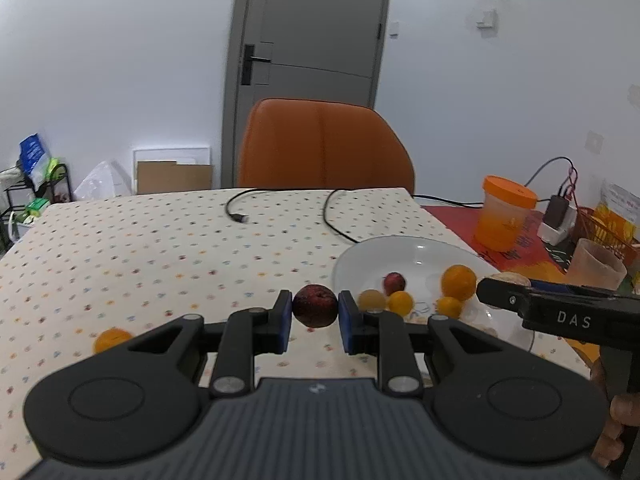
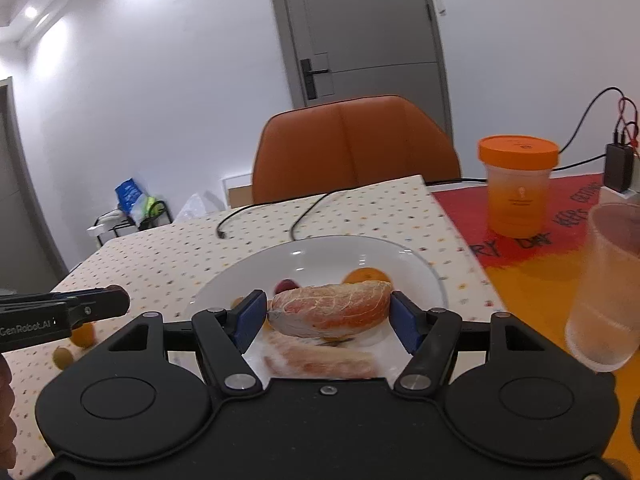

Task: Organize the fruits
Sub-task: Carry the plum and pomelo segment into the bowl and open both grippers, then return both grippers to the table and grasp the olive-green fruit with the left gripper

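**Dark red fruit and peeled citrus segment both clamped above the table**

Held a dark red fruit (image 1: pixel 315 305) at centre of the left wrist view, pinched between the blue pads (image 1: pixel 283 322) of the left gripper (image 1: pixel 314 322), jaws narrowed onto it, above the dotted tablecloth (image 1: pixel 160 248). Clamped a peeled citrus segment (image 2: pixel 330 310) lengthwise in the right gripper (image 2: pixel 328 316), jaws fairly wide and closed on its two ends, over the white plate (image 2: pixel 256 272). Found on the plate, right of centre: a small red fruit (image 1: pixel 394 282), several small oranges (image 1: pixel 458 282) and more peeled pieces (image 2: pixel 320 360). Left one orange (image 1: pixel 112 340) on the cloth at lower left. Beyond, an orange-lidded jar (image 2: pixel 516 188) and a clear plastic cup (image 2: pixel 604 288) at right, an orange chair (image 1: pixel 324 148) behind the table.
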`<action>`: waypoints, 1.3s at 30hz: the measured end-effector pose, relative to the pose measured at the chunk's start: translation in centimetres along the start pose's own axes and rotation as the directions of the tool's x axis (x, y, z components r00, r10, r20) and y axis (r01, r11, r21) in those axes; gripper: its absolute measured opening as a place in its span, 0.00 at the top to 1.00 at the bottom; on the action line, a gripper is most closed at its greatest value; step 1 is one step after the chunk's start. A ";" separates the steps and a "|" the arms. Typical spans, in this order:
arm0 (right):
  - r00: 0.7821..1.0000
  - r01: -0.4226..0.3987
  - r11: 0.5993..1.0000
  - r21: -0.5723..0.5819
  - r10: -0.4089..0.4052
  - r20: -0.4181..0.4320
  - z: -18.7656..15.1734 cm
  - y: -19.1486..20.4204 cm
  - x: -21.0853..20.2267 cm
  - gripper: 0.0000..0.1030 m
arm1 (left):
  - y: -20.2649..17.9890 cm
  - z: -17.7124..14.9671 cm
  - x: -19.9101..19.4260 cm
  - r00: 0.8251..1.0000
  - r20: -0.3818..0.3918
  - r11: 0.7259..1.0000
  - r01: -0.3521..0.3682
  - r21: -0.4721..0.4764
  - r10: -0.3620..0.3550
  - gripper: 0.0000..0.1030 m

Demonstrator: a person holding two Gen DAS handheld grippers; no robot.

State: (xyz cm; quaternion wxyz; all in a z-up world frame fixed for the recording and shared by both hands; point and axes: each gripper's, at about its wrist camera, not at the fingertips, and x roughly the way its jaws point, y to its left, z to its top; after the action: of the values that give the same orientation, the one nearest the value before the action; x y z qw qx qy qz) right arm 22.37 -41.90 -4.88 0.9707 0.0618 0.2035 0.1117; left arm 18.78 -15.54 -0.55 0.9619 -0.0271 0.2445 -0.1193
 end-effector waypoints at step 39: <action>0.996 -0.080 0.995 0.068 0.082 -0.029 -1.0 -0.6 -1.0 0.24 | -0.1 0.4 0.0 0.996 -0.008 0.996 -0.093 0.012 0.093 0.50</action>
State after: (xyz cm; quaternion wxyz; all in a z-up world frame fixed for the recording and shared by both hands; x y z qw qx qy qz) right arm 21.18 -42.65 -5.48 0.9595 0.1006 0.2197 0.1450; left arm 18.98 -15.63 -0.23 0.9654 -0.0098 0.2491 -0.0761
